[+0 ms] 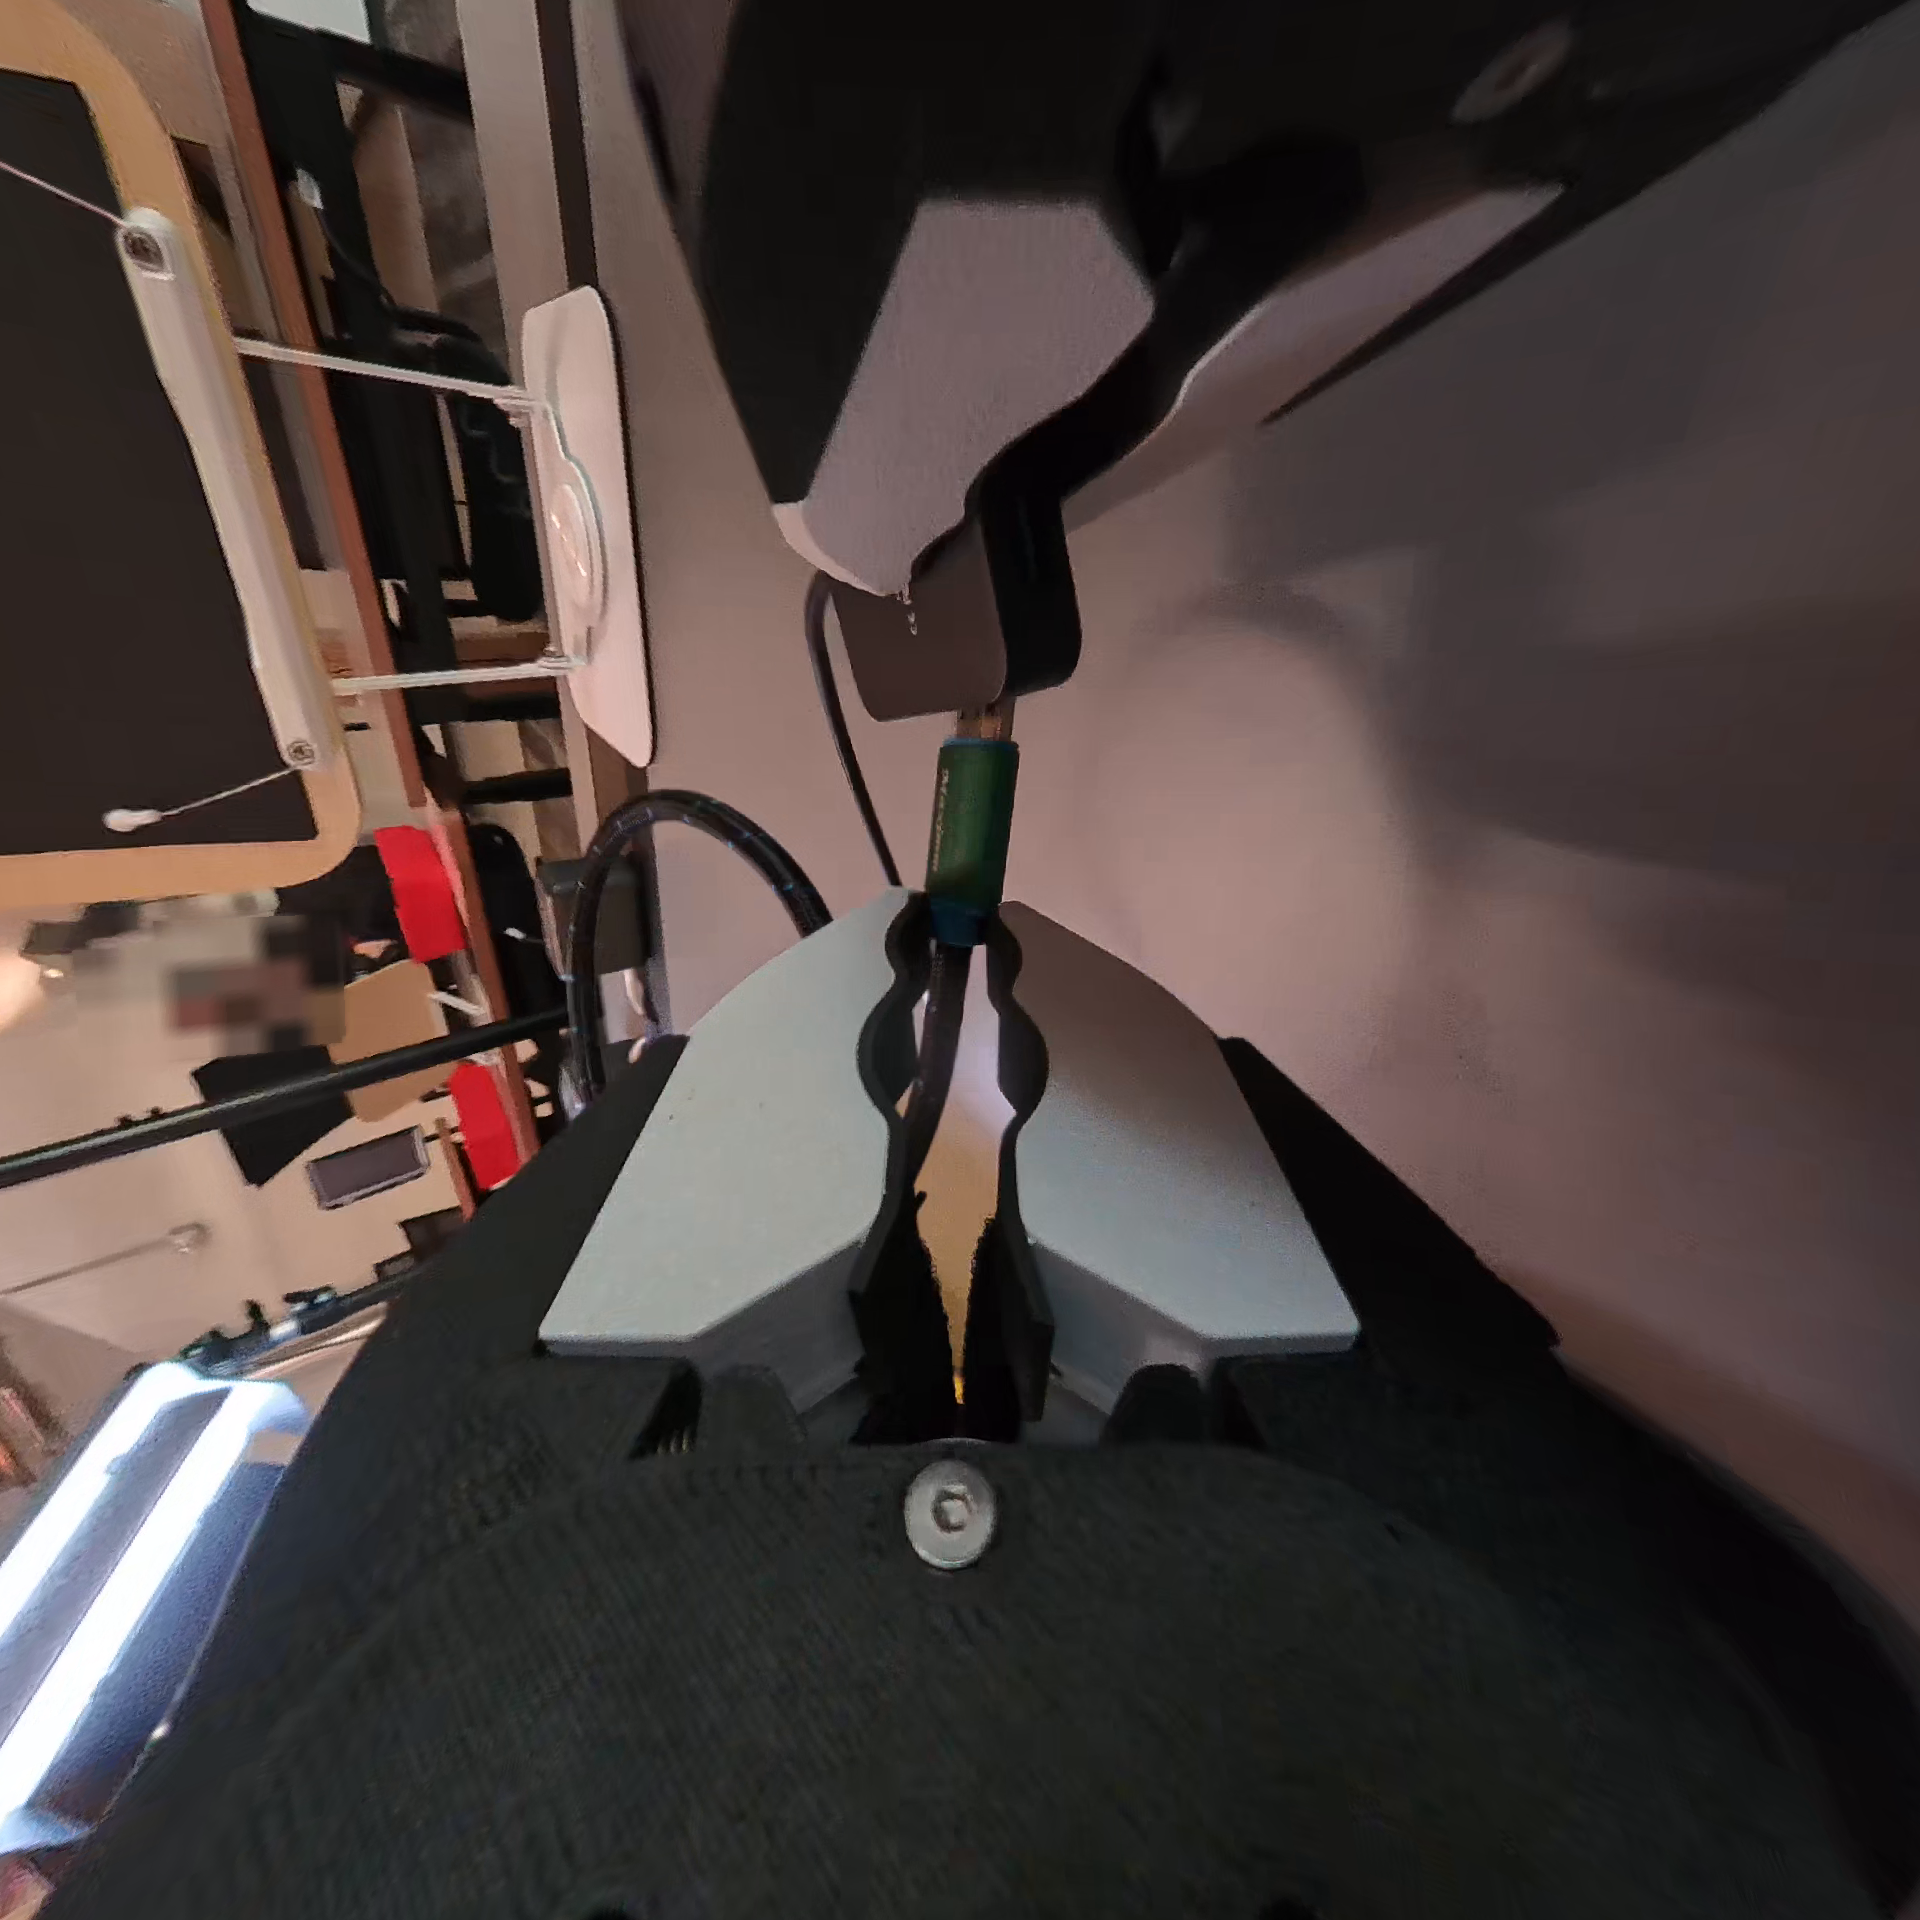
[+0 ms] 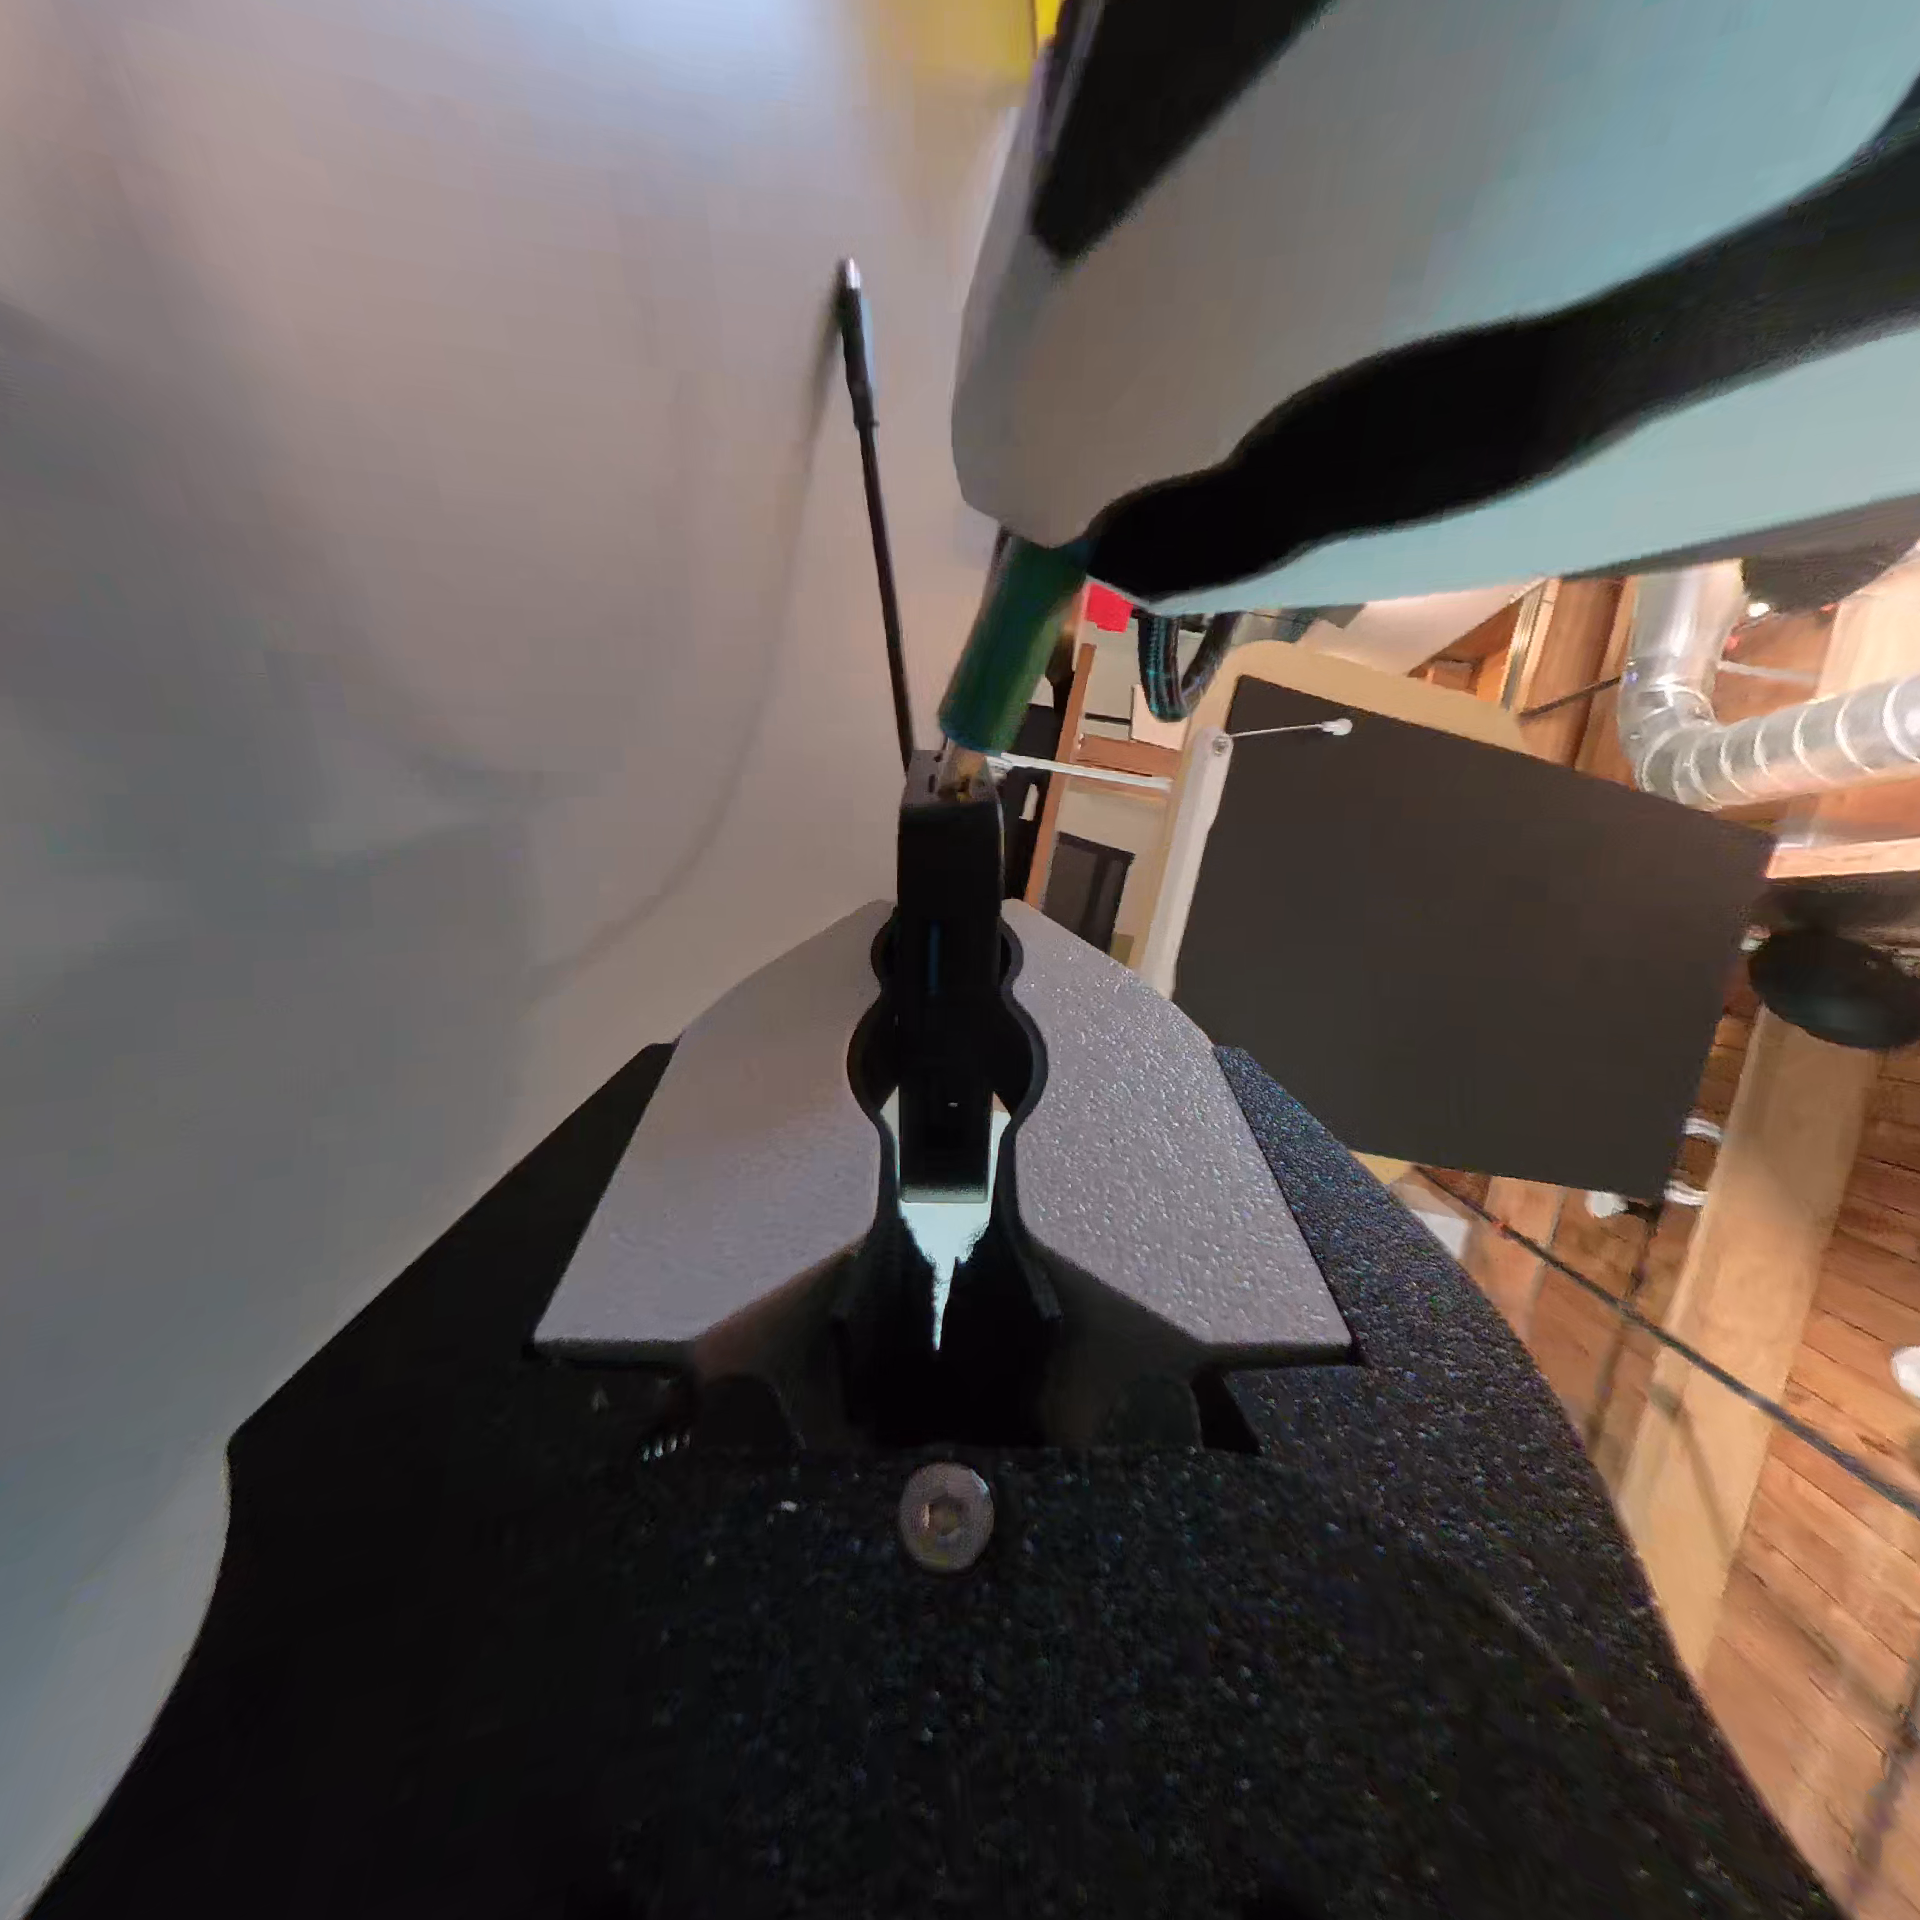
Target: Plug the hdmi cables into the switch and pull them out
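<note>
One green HDMI plug [image 1: 968, 816], metal tip partly in port of switch [image 1: 935, 644], both held up above white table [image 1: 1455, 831]. Left gripper [image 1: 956, 925] pinching plug's rear collar, near braided cable [image 1: 925, 1049]. Right gripper [image 2: 948, 966] clamped on switch body [image 2: 948, 935]. Plug [image 2: 1003, 655] angled to switch in right wrist view. Risks: skewed push jamming or bending tip; grip so far back letting plug pivot; switch slipping under force; thin black lead [image 2: 878, 499] snagging.

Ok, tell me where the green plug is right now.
Left wrist view, centre: the green plug sticks out of the left gripper, its metal tip at the switch held by the right gripper.
</note>
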